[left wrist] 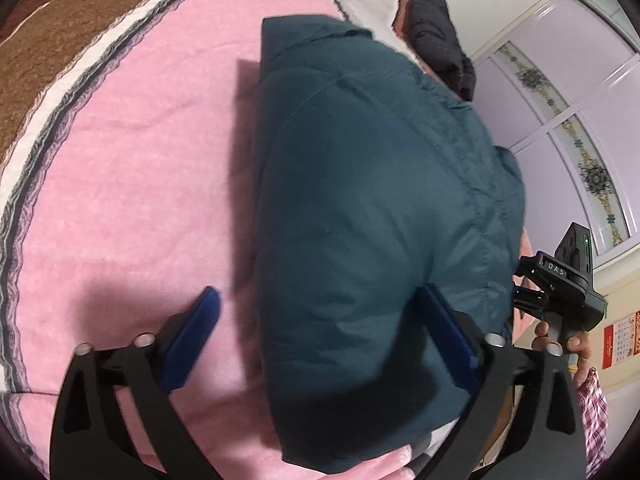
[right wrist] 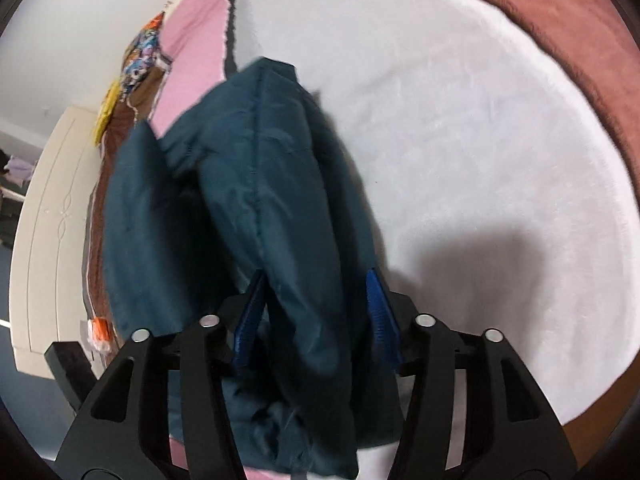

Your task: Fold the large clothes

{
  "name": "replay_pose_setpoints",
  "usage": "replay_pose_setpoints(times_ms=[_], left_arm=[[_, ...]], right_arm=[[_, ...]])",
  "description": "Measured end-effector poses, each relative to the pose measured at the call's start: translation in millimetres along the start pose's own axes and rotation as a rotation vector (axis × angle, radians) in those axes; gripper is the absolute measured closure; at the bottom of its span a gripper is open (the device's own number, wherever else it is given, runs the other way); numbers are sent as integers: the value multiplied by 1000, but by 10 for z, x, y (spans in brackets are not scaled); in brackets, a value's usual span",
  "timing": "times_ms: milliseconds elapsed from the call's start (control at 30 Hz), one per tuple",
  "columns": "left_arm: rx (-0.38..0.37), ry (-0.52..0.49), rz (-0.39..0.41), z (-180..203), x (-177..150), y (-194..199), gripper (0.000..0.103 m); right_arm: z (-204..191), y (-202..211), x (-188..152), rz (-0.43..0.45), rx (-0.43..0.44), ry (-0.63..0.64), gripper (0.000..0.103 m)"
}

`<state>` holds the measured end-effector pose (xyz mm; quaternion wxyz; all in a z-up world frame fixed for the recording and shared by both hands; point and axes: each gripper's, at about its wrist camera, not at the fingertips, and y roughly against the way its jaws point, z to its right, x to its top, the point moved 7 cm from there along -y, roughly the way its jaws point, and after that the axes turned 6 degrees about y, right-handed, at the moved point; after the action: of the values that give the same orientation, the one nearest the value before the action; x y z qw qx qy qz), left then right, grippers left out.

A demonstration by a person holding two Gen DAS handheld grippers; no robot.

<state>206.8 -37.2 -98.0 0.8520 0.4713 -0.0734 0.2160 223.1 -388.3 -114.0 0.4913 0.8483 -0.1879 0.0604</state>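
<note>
A large dark teal padded jacket [left wrist: 368,208] lies folded in a thick bundle on the pink blanket [left wrist: 140,184]. My left gripper [left wrist: 320,320] is open wide, its blue pads either side of the jacket's near left edge, the right pad against the fabric. In the right wrist view the jacket [right wrist: 256,200] bulges up between my right gripper's [right wrist: 316,304] blue pads [right wrist: 382,312], which stand partly open around a thick fold of it. The right gripper also shows in the left wrist view [left wrist: 560,280], held by a hand at the jacket's right side.
A black garment [left wrist: 440,36] lies at the far end of the bed. A white blanket [right wrist: 480,140] with a reddish-brown border lies right of the jacket. A cream wardrobe [right wrist: 52,216] stands beyond the bed's left side. Lilac wardrobe doors [left wrist: 580,120] stand at right.
</note>
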Motion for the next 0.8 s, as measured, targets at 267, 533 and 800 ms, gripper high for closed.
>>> replay_pose_setpoints(times_ms=[267, 533, 800], left_arm=[[-65, -12, -29, -17, -9, -76, 7], [-108, -84, -16, 159, -31, -27, 42], [-50, -215, 83, 312, 20, 160, 55]], right_arm=[[168, -269, -28, -71, 72, -75, 38], [98, -224, -73, -77, 193, -105, 77], [-195, -72, -130, -12, 171, -9, 86]])
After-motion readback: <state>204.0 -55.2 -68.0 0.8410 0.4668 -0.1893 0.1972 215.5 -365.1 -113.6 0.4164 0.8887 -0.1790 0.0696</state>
